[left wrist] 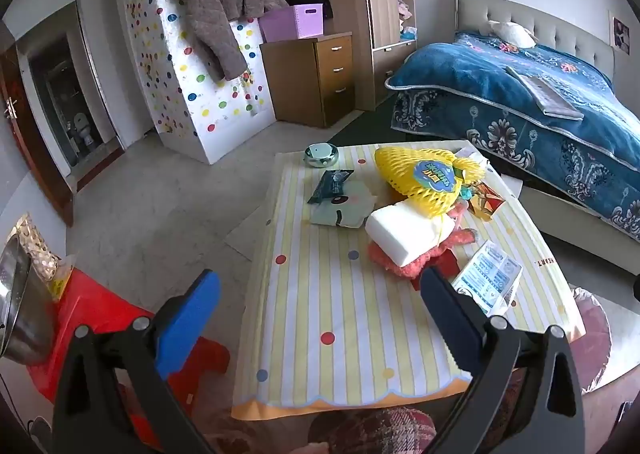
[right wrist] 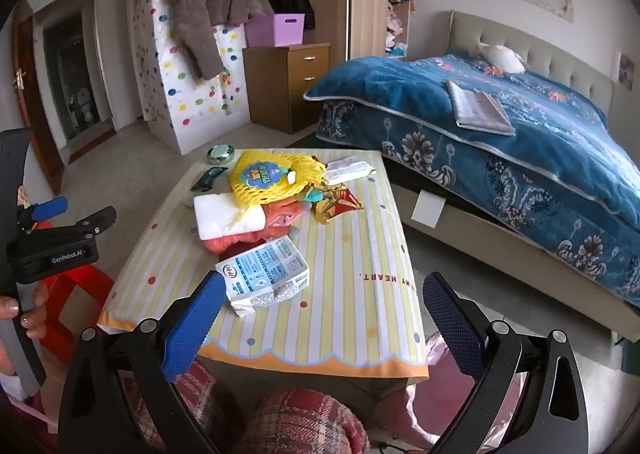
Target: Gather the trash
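Observation:
A small table with a striped, dotted cloth [left wrist: 340, 318] [right wrist: 360, 254] carries a pile of trash. A yellow foam net with a blue label [left wrist: 428, 178] [right wrist: 268, 178], a white foam block [left wrist: 404, 232] [right wrist: 224, 216], an orange-red fuzzy item [left wrist: 400, 268] [right wrist: 276, 222], a flattened blue-white carton [left wrist: 490, 280] [right wrist: 266, 274], a dark blue wrapper [left wrist: 330, 184] [right wrist: 206, 178], an orange snack wrapper [left wrist: 486, 200] [right wrist: 336, 202] and a white wrapper [right wrist: 348, 170]. My left gripper [left wrist: 320, 294] is open above the table's near left. My right gripper [right wrist: 320, 302] is open above the near edge, just short of the carton.
A red plastic stool [left wrist: 104, 314] with a steel bowl [left wrist: 20, 310] stands left of the table. A green round tin [left wrist: 321, 155] sits at the table's far corner. A bed with a blue blanket [right wrist: 520, 142] lies to the right. A pink bag [left wrist: 592, 338] sits by the table's right.

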### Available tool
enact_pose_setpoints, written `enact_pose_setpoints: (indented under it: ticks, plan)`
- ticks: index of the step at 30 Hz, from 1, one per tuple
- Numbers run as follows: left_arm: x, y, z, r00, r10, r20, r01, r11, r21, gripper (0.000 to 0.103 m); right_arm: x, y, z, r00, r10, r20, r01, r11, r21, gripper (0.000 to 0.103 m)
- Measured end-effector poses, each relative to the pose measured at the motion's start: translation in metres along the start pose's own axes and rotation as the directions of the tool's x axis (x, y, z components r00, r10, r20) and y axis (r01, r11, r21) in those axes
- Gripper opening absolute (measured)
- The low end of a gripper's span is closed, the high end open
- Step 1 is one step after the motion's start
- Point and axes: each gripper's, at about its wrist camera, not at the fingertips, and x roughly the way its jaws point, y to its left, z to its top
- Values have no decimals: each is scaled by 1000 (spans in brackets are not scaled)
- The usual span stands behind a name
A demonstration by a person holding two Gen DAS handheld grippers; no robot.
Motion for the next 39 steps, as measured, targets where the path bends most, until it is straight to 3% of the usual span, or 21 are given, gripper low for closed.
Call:
enact_pose_setpoints:
  ticks: [39]
  plan:
    - [6,5,-5,1000,24,-20,-24,1000,-1,97,1,1,-1,1000,-4,-1,4,1000,15,98]
